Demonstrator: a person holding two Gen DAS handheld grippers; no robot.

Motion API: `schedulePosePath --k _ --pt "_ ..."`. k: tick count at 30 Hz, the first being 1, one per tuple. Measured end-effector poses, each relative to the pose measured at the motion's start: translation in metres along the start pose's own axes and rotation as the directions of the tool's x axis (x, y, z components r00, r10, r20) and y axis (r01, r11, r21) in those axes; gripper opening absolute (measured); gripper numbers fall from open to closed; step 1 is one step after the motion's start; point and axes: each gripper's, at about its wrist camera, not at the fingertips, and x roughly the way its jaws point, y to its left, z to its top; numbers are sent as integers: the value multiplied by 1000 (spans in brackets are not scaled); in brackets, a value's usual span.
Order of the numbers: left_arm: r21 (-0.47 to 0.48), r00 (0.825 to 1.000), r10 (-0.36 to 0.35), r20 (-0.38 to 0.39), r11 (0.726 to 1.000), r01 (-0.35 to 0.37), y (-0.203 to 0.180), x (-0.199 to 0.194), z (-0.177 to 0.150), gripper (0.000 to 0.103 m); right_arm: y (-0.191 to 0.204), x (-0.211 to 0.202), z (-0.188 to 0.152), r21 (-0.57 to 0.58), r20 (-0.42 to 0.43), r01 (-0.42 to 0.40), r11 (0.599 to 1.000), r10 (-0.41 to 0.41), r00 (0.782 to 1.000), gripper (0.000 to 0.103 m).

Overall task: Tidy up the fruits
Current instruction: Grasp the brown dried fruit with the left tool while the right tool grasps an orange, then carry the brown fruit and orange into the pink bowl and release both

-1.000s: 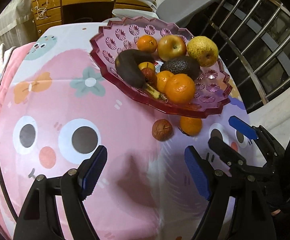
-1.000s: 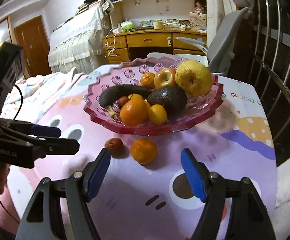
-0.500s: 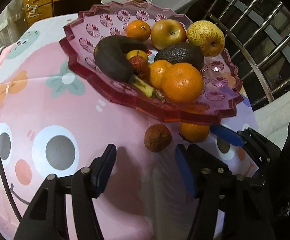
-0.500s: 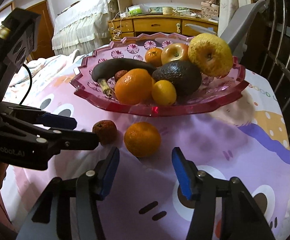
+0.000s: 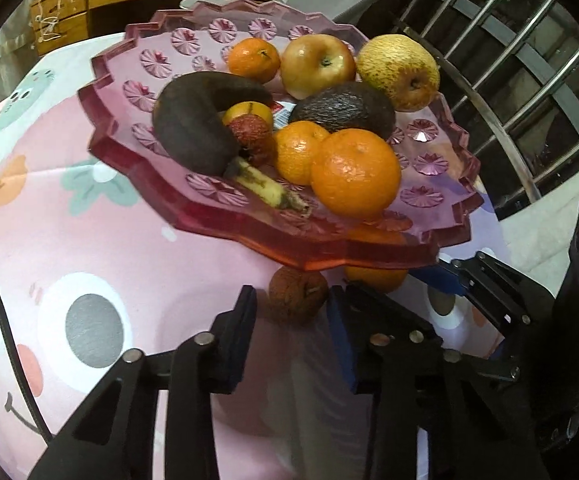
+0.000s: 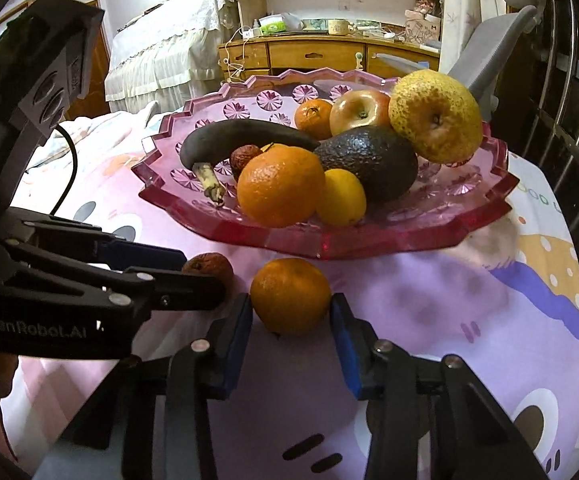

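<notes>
Between the fingers of my left gripper (image 5: 292,320) lies a small, shrivelled brown fruit (image 5: 297,294), resting on the cartoon-print tablecloth (image 5: 89,232) just under the near rim of the pink fruit dish (image 5: 313,256). Both blue pads flank the fruit closely; I cannot tell whether they yet touch it. Between the fingers of my right gripper (image 6: 291,320) sits a loose mandarin (image 6: 290,294), also on the cloth and in front of the dish rim; the pads are spread just wider than the fruit, the left one very near its skin.

Beyond both sets of fingertips, the dish already holds a blackened banana (image 6: 245,138), an avocado (image 6: 369,162), a pear (image 6: 435,116), an apple (image 6: 359,112), a small yellow citrus (image 6: 341,198), several more oranges and a second shrivelled fruit.

I judge the step in hand to be the grasp of the last two stray fruits. Next, I would close each pair of fingers gently, lift clear of the overhanging rim, and carry forward over the dish. The wrinkled fruit looks soft; light pressure should suffice.
</notes>
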Motion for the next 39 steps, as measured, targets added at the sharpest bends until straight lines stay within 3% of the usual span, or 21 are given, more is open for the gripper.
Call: schedulePosePath --k 10,23,27,39 --pt "14 1000 -15 -4 1000 15 -7 0 -4 27 7 -4 0 -2 -43 11 1000 -12 999 39" --pt "15 997 -26 -68 1000 27 -13 -32 -30 27 23 -38 -11 50 -144 -66 997 72 987 38" --pt "14 994 -75 -76 997 76 -18 -55 -32 27 28 -58 -6 36 -142 -79 996 83 986 38" --pt "92 994 -107 -4 990 107 -31 -107 -2 27 17 -110 33 -25 -48 -31 999 29 998 38"
